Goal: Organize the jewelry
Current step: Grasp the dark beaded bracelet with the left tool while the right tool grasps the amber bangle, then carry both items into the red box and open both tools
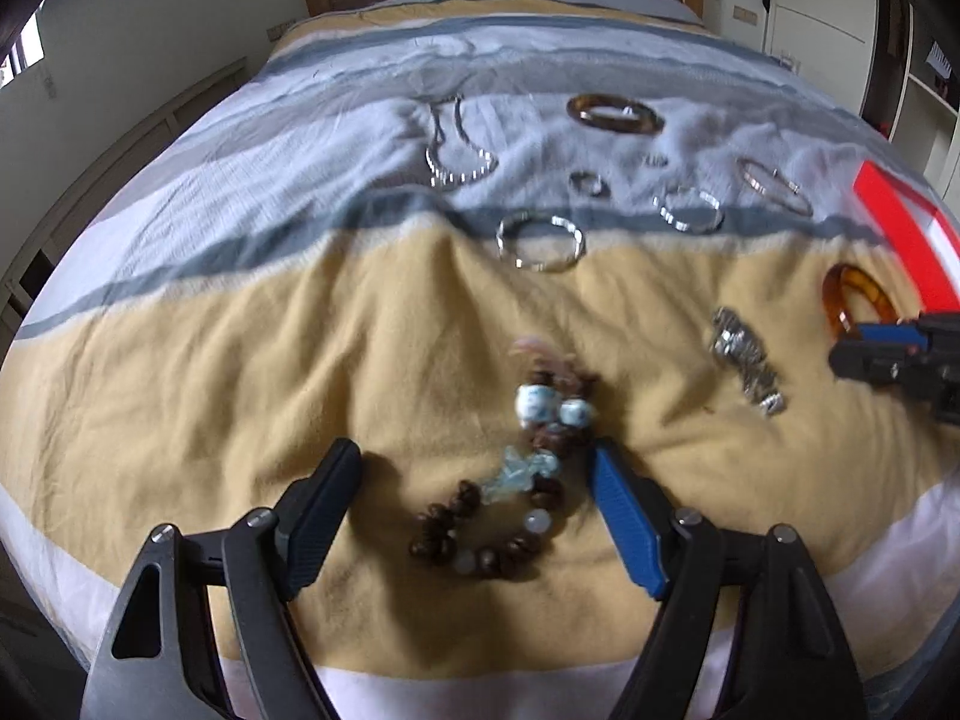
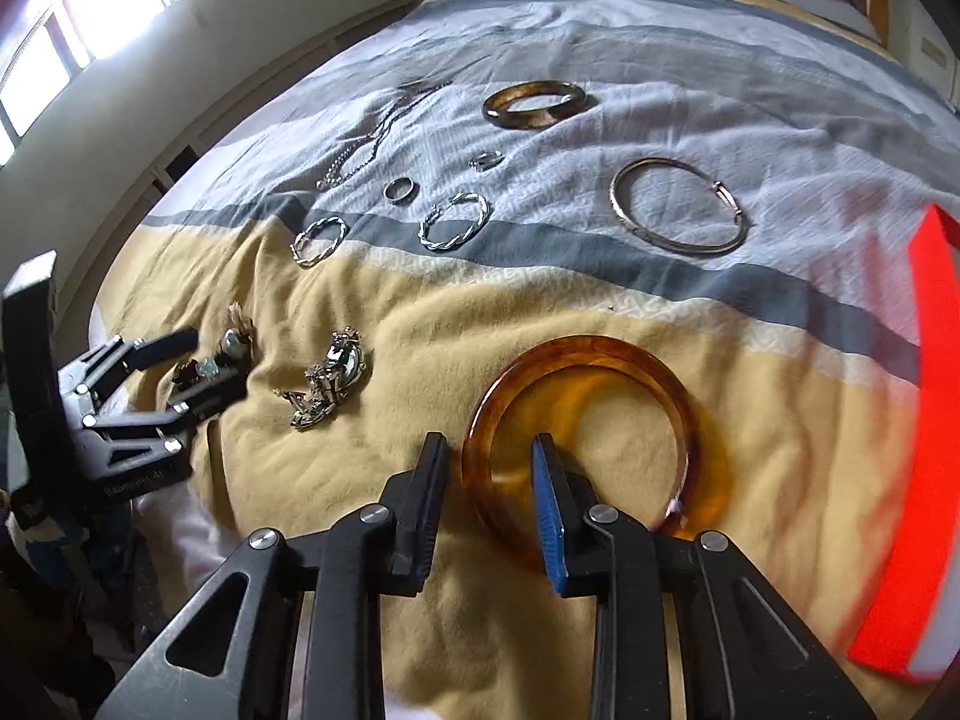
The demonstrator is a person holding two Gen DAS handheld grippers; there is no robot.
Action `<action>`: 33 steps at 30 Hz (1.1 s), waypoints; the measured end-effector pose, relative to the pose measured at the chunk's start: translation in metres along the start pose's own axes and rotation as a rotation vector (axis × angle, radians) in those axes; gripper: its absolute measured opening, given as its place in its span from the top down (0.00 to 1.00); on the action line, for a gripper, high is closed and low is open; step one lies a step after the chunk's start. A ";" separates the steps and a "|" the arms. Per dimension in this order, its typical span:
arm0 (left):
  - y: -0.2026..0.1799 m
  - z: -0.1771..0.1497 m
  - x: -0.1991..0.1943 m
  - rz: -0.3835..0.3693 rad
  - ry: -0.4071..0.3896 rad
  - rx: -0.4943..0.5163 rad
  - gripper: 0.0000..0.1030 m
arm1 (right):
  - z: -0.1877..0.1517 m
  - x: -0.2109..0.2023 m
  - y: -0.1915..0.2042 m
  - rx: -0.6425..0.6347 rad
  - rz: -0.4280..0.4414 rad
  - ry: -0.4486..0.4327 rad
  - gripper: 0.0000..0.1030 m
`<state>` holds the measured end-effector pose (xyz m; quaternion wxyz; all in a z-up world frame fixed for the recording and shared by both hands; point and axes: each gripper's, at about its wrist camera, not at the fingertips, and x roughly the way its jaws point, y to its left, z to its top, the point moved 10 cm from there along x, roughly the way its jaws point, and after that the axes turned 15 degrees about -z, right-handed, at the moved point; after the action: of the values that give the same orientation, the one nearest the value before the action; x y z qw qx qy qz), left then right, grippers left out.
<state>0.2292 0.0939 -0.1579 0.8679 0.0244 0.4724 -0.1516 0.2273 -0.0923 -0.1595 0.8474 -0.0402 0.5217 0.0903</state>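
Note:
A dark wooden bead bracelet (image 1: 510, 498) with pale blue-white beads lies on the yellow part of the bedspread, between the fingers of my open left gripper (image 1: 474, 465). An amber bangle (image 2: 591, 438) lies in front of my right gripper (image 2: 489, 450), which is open with one finger inside the ring and one outside, straddling its left rim. The bangle also shows at the right of the left wrist view (image 1: 852, 297). A silver watch (image 2: 330, 378) lies between the two grippers.
A red and white box (image 2: 924, 450) sits at the right. Farther back on the grey stripes lie a brown bangle (image 2: 534, 102), a thin metal bangle (image 2: 678, 210), twisted silver hoops (image 2: 453, 222), a ring (image 2: 399, 189) and a chain necklace (image 2: 372, 132).

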 end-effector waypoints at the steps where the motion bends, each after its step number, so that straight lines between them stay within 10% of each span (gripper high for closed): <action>1: 0.000 0.000 0.002 0.002 -0.001 0.001 0.27 | 0.000 0.001 0.000 -0.002 0.002 -0.002 0.73; 12: -0.011 0.001 -0.006 -0.022 0.017 0.019 0.88 | 0.001 -0.004 0.002 0.020 0.026 -0.023 0.90; 33: -0.056 0.013 -0.100 -0.133 -0.089 -0.038 0.92 | -0.037 -0.116 0.005 0.080 0.041 -0.148 0.91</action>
<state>0.1730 0.0620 -0.0619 0.8764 -0.0303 0.4366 -0.2009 0.1429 -0.1067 -0.0730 0.8824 0.0109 0.4617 0.0894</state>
